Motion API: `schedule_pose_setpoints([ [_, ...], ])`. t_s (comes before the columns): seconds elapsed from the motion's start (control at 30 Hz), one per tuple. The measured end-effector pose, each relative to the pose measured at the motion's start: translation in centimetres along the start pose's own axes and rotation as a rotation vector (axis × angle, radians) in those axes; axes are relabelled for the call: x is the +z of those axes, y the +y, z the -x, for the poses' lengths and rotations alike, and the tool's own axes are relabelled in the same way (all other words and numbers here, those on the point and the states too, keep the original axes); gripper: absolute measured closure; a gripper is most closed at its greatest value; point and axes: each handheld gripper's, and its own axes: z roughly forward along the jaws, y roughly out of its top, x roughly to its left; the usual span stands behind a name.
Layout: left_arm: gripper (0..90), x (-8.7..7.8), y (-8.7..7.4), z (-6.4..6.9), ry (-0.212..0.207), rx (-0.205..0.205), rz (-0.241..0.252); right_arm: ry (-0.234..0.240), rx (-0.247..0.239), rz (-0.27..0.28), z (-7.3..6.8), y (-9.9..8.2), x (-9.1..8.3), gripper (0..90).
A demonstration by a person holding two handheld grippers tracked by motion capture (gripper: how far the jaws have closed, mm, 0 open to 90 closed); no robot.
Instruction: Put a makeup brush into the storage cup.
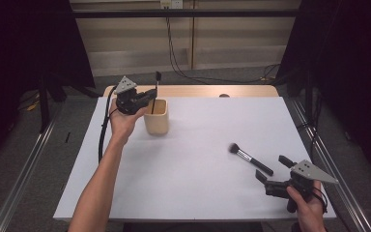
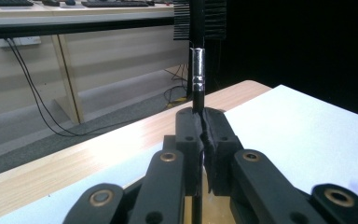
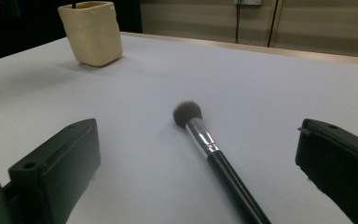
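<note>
A white bench (image 1: 188, 183) fills the middle of the high view, with a strip of bare wood along its far edge. In the upper left of that frame, the left gripper (image 1: 150, 94) holds a thin black comb brush (image 1: 155, 92) upright, jaws clamped tight on its handle. The brush's lower end dips into a cream cup (image 1: 156, 117) standing on the bench just below the gripper. In the left gripper view, the silver ferrule and black bristles rise above the closed jaws. In the lower right of the high view, the right gripper (image 1: 272, 168) rests low on the bench, jaws spread wide and empty. A fluffy makeup brush (image 1: 250, 158) lies flat just ahead of them, its handle end between the open jaws, untouched.
</note>
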Motion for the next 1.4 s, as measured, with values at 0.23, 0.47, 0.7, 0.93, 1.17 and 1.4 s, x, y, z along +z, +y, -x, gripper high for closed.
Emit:
schedule_pose_setpoints([
  [0.23, 85.6, 0.0, -0.8, 0.0, 0.005, -0.002, -0.013, -0.001, -0.001, 0.0, 0.0, 0.0, 0.0, 0.0],
  [0.47, 85.6, 0.2, -1.2, 0.0, 0.009, -0.002, -0.019, 0.0, -0.003, 0.001, 0.0, 0.0, 0.0, 0.0],
  [0.7, 85.6, 0.1, -1.7, -0.2, 0.019, 0.008, -0.04, 0.002, -0.001, 0.0, 0.0, 0.0, 0.0, 0.0],
  [0.93, 85.5, -0.1, -2.6, -0.1, 0.025, 0.002, -0.05, 0.001, -0.003, 0.002, 0.0, 0.0, 0.0, 0.0],
  [1.17, 84.2, -0.2, -2.7, -0.2, 0.027, 0.0, -0.052, 0.001, -0.003, 0.001, 0.0, 0.0, 0.0, 0.0],
  [1.4, 77.2, -0.7, -2.9, -0.2, 0.03, -0.008, -0.06, 0.001, -0.003, 0.002, 0.0, 0.0, 0.0, 0.0],
])
